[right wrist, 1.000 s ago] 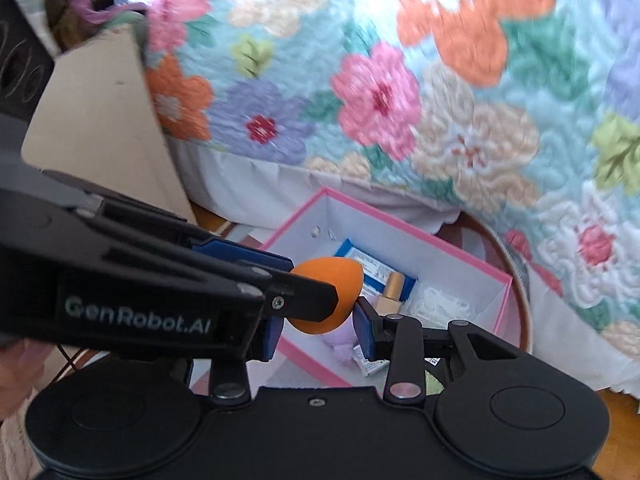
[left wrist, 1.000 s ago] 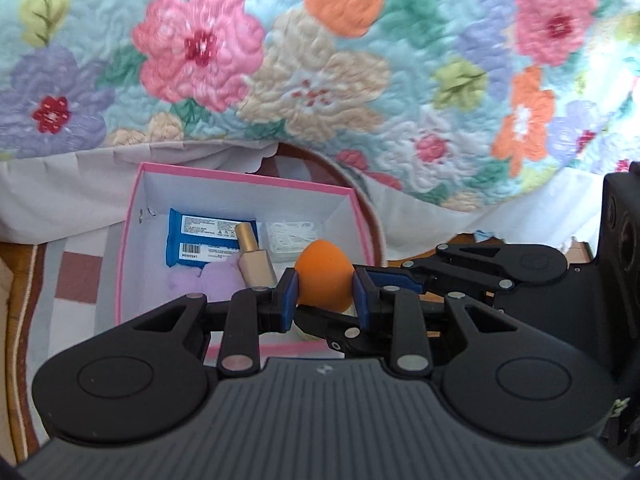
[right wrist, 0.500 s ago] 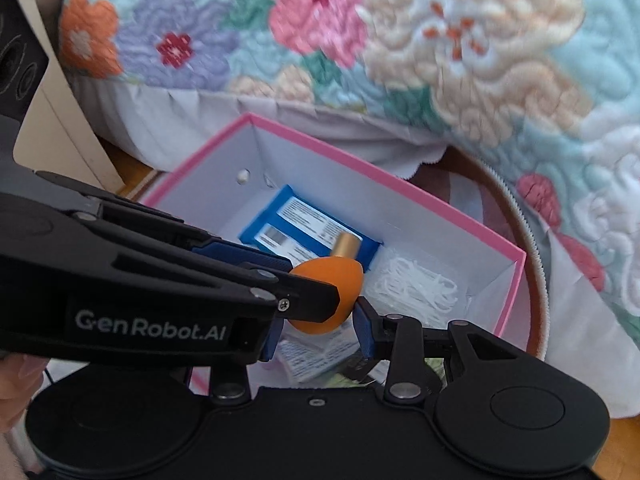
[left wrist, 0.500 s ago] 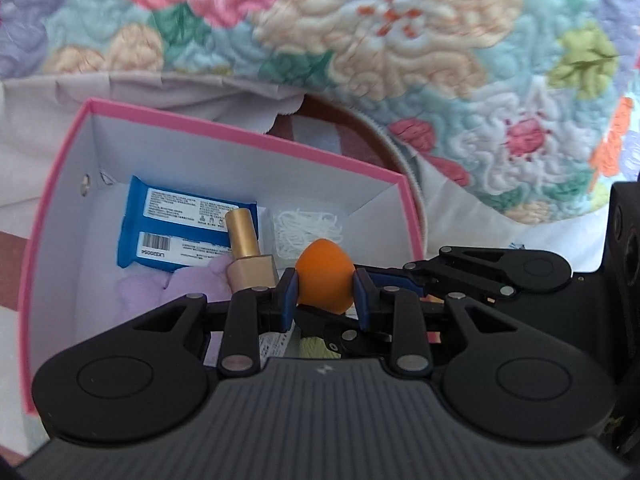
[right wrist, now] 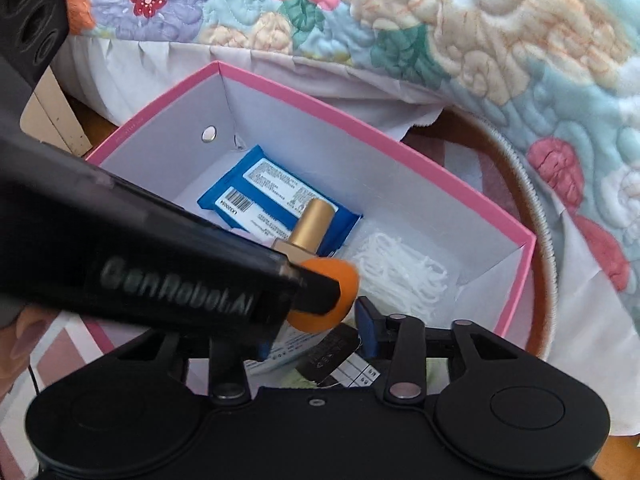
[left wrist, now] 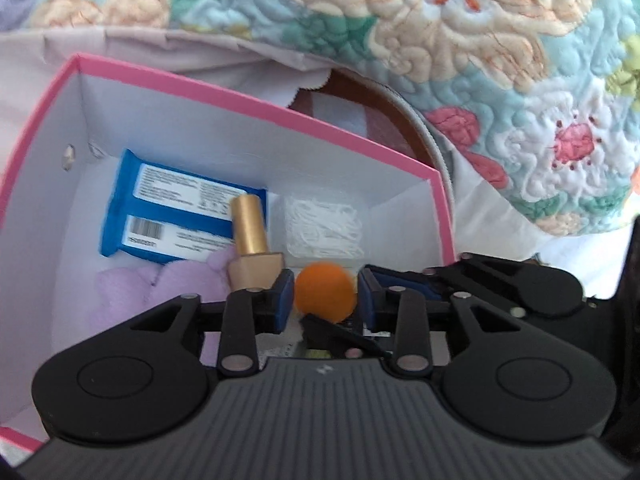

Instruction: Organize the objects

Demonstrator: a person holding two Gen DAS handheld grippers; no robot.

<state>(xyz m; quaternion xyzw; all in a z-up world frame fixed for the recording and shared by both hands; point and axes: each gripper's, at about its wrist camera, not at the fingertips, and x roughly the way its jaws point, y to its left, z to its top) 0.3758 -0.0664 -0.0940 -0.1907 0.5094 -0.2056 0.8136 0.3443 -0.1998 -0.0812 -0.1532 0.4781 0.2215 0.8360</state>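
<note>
A quilted bedspread with large pink, cream, orange and purple flowers on pale blue (left wrist: pixel 460 40) fills the space beyond both hand-held grippers, with a white pleated bed skirt (right wrist: pixel 160 64) hanging under it. Right ahead of and below the grippers sits an open rectangular cardboard box with pink outer walls and white inside (left wrist: pixel 256 100).

The left hand-held gripper (left wrist: pixel 323 294) points down into the near part of the box; its jaws are opening, and the blue pads stand a little clear of the orange egg-shaped makeup sponge (left wrist: pixel 325 292) that sits between them. The right hand-held gripper (right wrist: pixel 320 312) reaches in from the other side toward the same sponge (right wrist: pixel 340 280); its jaws are opening too, the one blue pad in view is apart from the sponge, and the left gripper's black arm hides the other pad.

Beyond the left gripper's fingertips, on the box floor, lies a flat blue packet of wipes with white printed labels (left wrist: pixel 168 208). To the left of the fingertips rests a soft lilac cloth (left wrist: pixel 132 292). Ahead and slightly right lies a clear bag of white thin sticks (left wrist: pixel 324 228). Just ahead-left of the sponge stands a beige bottle with a gold cylindrical cap (left wrist: pixel 250 240), tilted over the packet.
</note>
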